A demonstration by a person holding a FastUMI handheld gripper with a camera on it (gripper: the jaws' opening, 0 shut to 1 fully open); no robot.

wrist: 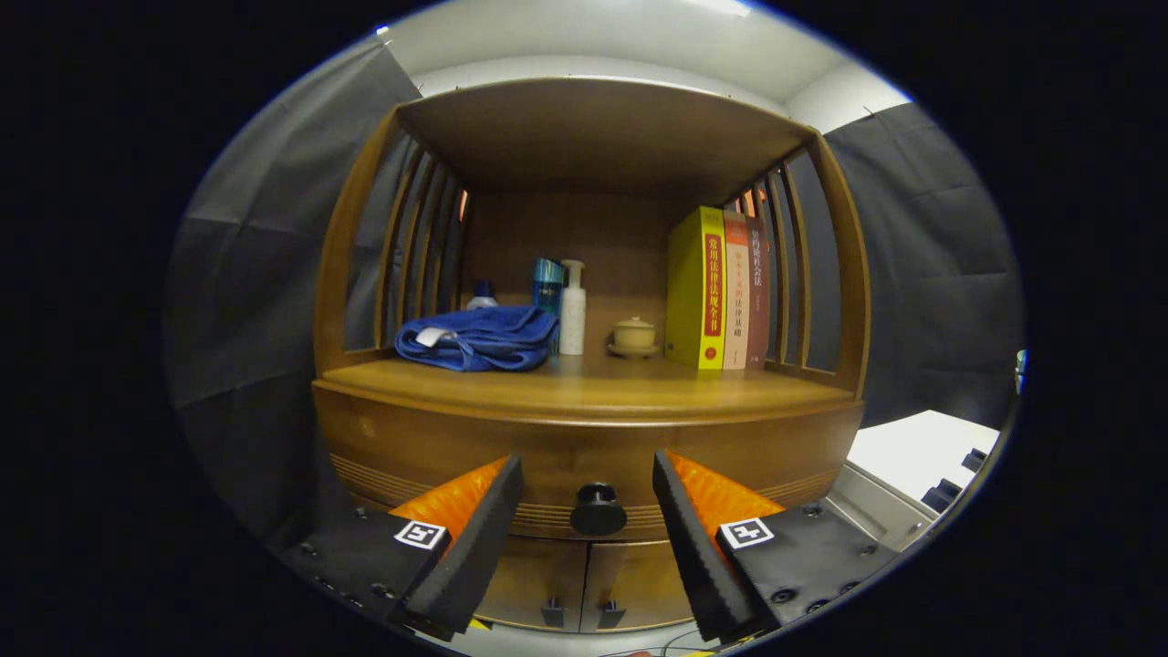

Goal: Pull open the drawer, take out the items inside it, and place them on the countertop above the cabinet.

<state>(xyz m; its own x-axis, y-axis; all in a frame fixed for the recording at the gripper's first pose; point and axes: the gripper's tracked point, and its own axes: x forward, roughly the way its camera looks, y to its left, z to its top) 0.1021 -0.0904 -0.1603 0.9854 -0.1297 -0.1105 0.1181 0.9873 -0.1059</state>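
A wooden cabinet stands ahead with its drawer (584, 452) closed flush under the countertop (584, 388). A dark round knob (598, 511) sticks out of the drawer front. My gripper (589, 470) is open, its two fingers spread to either side of the knob and slightly short of it, touching nothing. What lies inside the drawer is hidden.
On the countertop sit a folded blue towel (479, 338), a white pump bottle (572, 310), a blue bottle (547, 285), a small lidded jar (633, 336) and three upright books (716, 290). Two small doors (584, 584) lie below the drawer. A white surface (922, 452) stands at the right.
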